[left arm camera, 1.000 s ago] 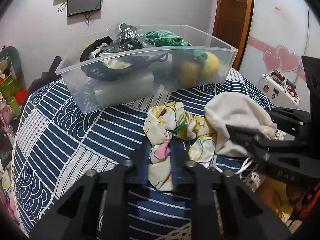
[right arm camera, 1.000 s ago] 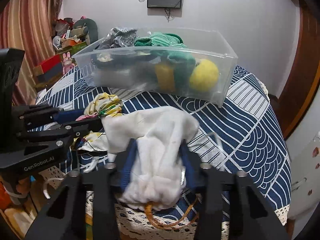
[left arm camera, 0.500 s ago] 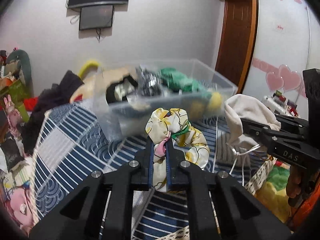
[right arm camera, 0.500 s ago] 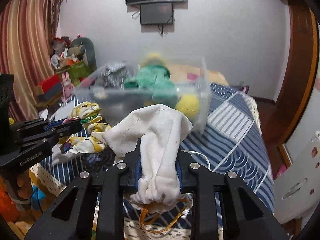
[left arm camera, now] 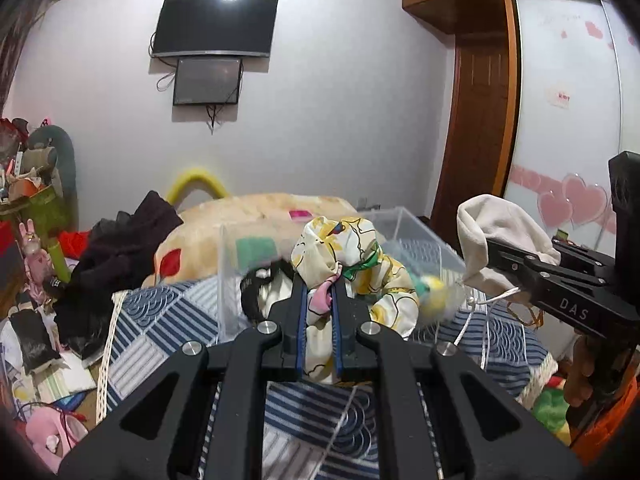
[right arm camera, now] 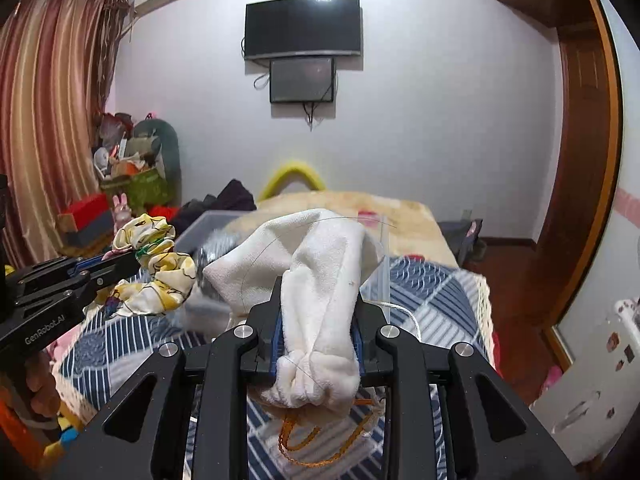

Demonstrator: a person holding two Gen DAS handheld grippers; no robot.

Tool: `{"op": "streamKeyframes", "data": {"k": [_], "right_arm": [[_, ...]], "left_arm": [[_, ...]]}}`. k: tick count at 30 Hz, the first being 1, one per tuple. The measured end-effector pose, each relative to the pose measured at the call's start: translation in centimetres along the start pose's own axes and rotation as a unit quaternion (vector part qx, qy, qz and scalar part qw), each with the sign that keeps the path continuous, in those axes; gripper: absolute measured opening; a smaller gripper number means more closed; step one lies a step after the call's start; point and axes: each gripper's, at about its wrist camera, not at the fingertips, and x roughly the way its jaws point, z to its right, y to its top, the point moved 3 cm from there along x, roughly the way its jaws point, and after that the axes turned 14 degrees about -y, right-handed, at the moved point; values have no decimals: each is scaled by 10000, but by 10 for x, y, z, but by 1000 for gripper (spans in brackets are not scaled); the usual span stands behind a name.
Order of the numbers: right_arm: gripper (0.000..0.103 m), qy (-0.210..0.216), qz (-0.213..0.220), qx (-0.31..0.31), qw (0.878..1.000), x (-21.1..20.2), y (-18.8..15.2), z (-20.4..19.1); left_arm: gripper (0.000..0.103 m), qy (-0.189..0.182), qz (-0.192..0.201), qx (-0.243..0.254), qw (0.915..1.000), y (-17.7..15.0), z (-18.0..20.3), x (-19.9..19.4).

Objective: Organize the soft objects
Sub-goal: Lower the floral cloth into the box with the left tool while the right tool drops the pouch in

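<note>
My left gripper [left arm camera: 319, 292] is shut on a yellow floral cloth [left arm camera: 352, 252] and holds it lifted above the bed; it also shows in the right wrist view [right arm camera: 152, 268]. My right gripper [right arm camera: 318, 312] is shut on a cream-white fleece pouch [right arm camera: 316, 272] with orange and white cords hanging below; the pouch also shows in the left wrist view [left arm camera: 496, 232]. A clear plastic bin [left arm camera: 412, 236] with soft things inside sits on the bed behind both cloths, partly hidden and blurred.
The bed has a blue and white patterned cover [left arm camera: 160, 340] and a peach blanket [left arm camera: 248, 216] behind the bin. Dark clothes [left arm camera: 116, 256] lie at the left. Clutter fills the left floor. A wooden door [right arm camera: 584, 160] and wardrobe stand on the right.
Both grippers have lifted their cloths up off the bed and tilted upward, so the bin now sits lower and further behind them.
</note>
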Motion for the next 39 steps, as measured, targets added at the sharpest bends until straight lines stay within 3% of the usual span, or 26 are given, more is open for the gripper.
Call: {"op": "streamKeyframes", "data": {"k": [10, 19, 27, 32, 36, 39], "right_arm": [[23, -121, 153, 55, 9998, 20, 23, -6], [23, -243, -247, -61, 9994, 59, 19, -15], [24, -252, -682, -88, 9973, 84, 5, -20], [28, -258, -871, -163, 9957, 90, 2, -24], [30, -218, -865, -167, 9959, 85, 0, -17], [34, -187, -824, -125, 9963, 79, 2, -10]], "left_arm": [[9, -13, 61, -41, 10000, 25, -8, 32], [9, 23, -449, -145, 9989, 18, -19, 84], [11, 149, -665, -314, 9972, 6, -32, 111], [28, 184, -693, -273, 9971, 2, -30, 108], [31, 149, -709, -307, 9969, 0, -29, 102], [45, 107, -689, -311, 9971, -1, -27, 95]]}}
